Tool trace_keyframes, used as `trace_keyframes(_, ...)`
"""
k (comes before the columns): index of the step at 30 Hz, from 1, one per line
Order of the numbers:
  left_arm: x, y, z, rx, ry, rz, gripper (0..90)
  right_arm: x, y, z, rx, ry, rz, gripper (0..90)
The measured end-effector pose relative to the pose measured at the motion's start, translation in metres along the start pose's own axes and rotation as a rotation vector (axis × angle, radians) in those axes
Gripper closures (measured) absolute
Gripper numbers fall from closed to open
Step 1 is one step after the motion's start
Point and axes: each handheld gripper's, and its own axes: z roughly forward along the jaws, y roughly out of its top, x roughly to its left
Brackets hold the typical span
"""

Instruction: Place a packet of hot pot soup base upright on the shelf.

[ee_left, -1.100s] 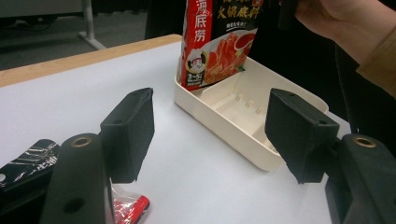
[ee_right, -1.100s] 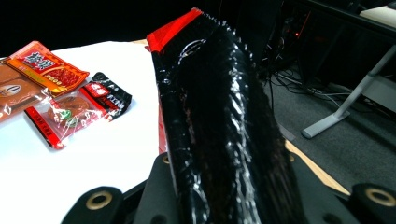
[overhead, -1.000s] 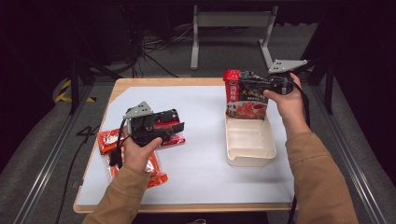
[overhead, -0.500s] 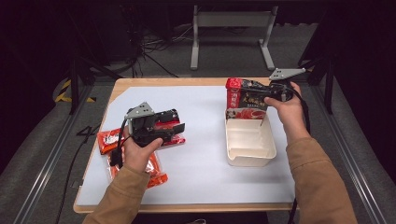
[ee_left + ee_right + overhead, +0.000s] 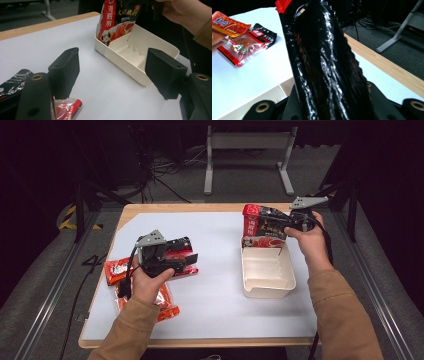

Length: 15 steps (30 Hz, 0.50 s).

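Packets (image 5: pixel 145 285) lie under left gripper (image 5: pixel 192 261), well apart from tray (image 5: pixel 267 292).

Red-and-black sauce packet (image 5: pixel 263 226): glossy foil with printed characters, standing upright, its lower edge inside the far compartment of the cream tray (image 5: pixel 267 292) (a shallow, rectangular, divided container); the tray rests flat on the white table surface, right of centre.

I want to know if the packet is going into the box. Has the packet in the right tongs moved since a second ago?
Yes. The red-and-black packet has come down toward the cream box; its lower edge now sits at the box's far end.
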Motion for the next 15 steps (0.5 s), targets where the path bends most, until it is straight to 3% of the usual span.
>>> trace_keyframes(7,-0.001,-0.003,0.004,0.045,0.017,0.02,26.2,0.002,0.001,-0.003,-0.01,-0.021,0.047,65.1)
trace_keyframes(10,0.0,-0.005,0.003,0.063,0.018,0.038,24.6,0.002,0.002,-0.009,-0.039,-0.044,0.117,49.1)
trace_keyframes(15,-0.002,-0.011,-0.002,0.085,0.029,0.082,23.0,0.005,0.003,-0.018,-0.043,-0.067,0.121,43.0)
